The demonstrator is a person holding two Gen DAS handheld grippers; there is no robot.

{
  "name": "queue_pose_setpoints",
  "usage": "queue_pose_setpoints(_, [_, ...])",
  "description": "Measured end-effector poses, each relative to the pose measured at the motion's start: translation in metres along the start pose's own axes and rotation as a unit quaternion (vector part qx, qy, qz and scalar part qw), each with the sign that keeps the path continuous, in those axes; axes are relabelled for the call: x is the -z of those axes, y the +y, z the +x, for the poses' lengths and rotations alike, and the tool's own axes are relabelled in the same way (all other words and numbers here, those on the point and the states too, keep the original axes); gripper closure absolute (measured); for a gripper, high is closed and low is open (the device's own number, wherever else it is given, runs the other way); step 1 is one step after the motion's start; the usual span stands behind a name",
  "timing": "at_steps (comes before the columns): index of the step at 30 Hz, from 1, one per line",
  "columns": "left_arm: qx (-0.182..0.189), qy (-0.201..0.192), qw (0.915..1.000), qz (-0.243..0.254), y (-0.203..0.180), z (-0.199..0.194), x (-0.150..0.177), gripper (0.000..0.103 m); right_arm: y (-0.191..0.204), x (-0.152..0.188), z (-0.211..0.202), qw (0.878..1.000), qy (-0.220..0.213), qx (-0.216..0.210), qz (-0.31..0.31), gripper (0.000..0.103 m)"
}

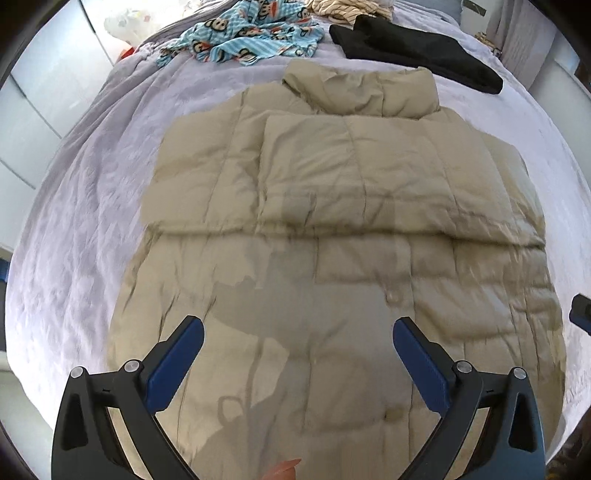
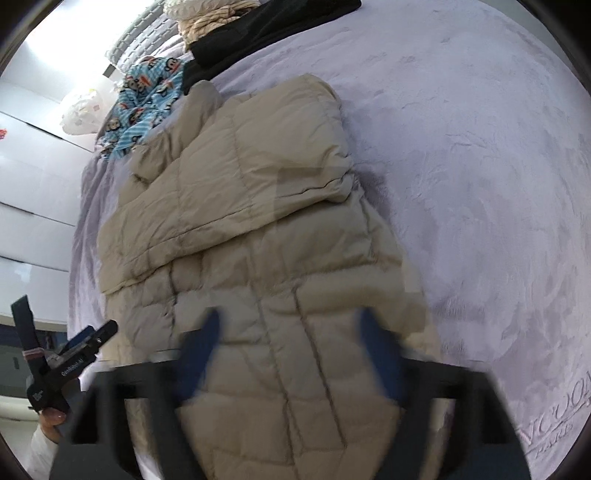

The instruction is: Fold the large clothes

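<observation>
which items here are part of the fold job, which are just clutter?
Job: beige puffer jacket, left gripper and right gripper, both open above it.
Lying about: monkey-print blue garment, black garment, striped cream garment, all on the lavender blanket.

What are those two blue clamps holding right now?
Nothing. Both the left gripper and right gripper have open jaws above the beige jacket.
</observation>
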State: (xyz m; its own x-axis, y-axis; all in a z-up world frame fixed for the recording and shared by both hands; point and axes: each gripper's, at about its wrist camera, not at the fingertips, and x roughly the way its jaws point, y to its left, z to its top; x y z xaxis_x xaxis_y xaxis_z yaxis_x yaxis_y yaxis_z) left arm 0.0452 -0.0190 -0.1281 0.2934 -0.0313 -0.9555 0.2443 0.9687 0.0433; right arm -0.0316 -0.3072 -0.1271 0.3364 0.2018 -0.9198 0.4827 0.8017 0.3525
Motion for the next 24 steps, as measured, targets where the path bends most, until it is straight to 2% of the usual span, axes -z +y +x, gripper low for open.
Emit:
queue_pose_setpoints(4, [-0.013,0.02,0.9993,-0.029,0.015,-0.011,0.026,0.0,0.001,0.014,-0.006,1.0,0.018,-0.007,0.002,0.018])
queue_pose_setpoints(7, [-0.038,0.035,0.9972,-0.053,0.034,-0.015,0.048,0.0,-0.002,0.025,-0.01,0.999,0.029,-0.016,0.016,0.014])
queue_pose_setpoints(9, [-0.04,0.047,0.9951,-0.078,0.052,-0.018,0.065,0.0,-0.004,0.034,-0.014,0.999,0.033,-0.022,0.028,0.011])
queue_pose_setpoints(10, [-0.033,0.054,0.9944,-0.085,0.059,-0.019,0.071,0.0,-0.005,0.04,-0.015,0.998,0.037,-0.027,0.037,0.005])
queue_pose_setpoints(15, [0.0,0.077,0.991,-0.11,0.097,-0.019,0.101,0.0,-0.004,0.068,-0.015,0.996,0.044,-0.035,0.07,0.004])
queue_pose_setpoints(16, [0.005,0.079,0.9906,-0.112,0.103,-0.018,0.106,0.0,-0.002,0.073,-0.014,0.995,0.045,-0.036,0.078,0.0])
queue_pose_setpoints(24, [0.054,0.084,0.9877,-0.12,0.152,-0.017,0.143,0.0,0.017,0.13,-0.005,0.99,0.037,-0.041,0.131,0.0])
